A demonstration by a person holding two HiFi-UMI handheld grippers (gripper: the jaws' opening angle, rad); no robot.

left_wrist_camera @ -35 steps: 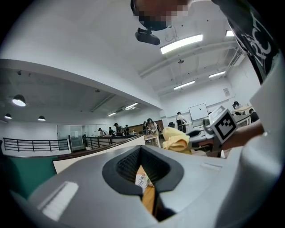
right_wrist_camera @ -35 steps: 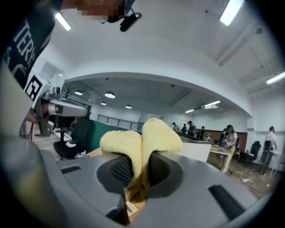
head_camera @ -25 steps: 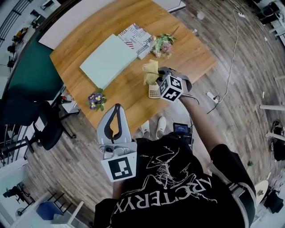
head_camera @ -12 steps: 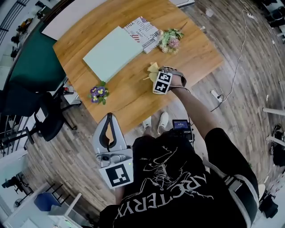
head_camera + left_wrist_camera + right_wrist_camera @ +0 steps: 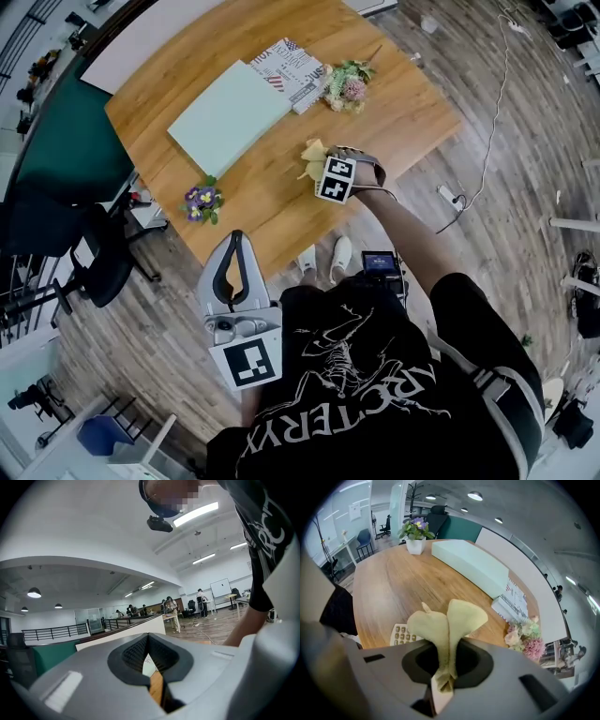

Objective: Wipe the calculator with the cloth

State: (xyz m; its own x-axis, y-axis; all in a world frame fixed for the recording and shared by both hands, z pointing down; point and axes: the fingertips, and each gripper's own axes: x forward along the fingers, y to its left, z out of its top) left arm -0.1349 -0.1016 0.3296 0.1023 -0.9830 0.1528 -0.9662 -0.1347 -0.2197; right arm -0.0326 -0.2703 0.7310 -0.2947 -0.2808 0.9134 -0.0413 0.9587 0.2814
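Observation:
My right gripper [image 5: 322,169] is over the near edge of the round wooden table [image 5: 412,112], shut on a pale yellow cloth [image 5: 311,157]. In the right gripper view the cloth [image 5: 450,618] stands folded up out of the jaws of the right gripper [image 5: 447,665]. The white calculator [image 5: 401,633] lies flat on the wood just below and left of it, partly covered. The head view hides the calculator under the gripper. My left gripper [image 5: 236,240] is held off the table near my body, shut and holding nothing, and the left gripper view shows the left gripper [image 5: 149,654] aimed out into the office.
On the table lie a pale green flat box [image 5: 230,114], a printed magazine [image 5: 291,70] and a small bouquet [image 5: 345,86]. A potted purple flower [image 5: 202,200] stands at the left edge. An office chair [image 5: 94,262] and a cable [image 5: 487,141] are on the floor.
My right gripper with the cloth has shifted slightly left and down over the calculator, which showed in the head view a second ago and is now covered. The left gripper has hardly moved.

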